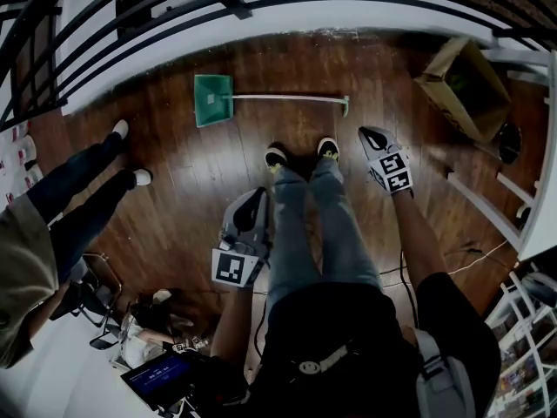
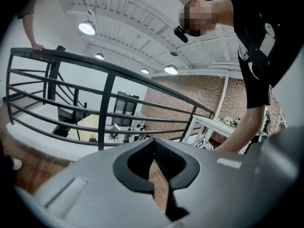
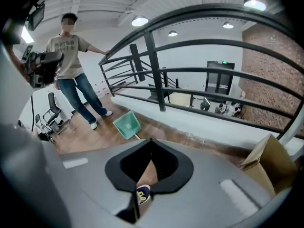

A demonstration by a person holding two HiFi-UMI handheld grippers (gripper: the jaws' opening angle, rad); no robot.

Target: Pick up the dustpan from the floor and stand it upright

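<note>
Green dustpan [image 1: 211, 99] lies flat on wood floor [image 1: 174, 190] by the railing, handle running rightward; handle end sits nearest right gripper [image 1: 372, 136], jaws closed, empty; left gripper [image 1: 254, 200] likewise closed, farther back.

Cardboard box [image 1: 470, 90], black railing [image 3: 154, 65], bystander [image 3: 71, 56]

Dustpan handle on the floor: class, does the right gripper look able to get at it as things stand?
Probably yes. The right gripper hangs near the free end of the dustpan handle, with bare wood floor between; the shoes and cardboard box stand aside. Its jaws are shut and must open first.
</note>
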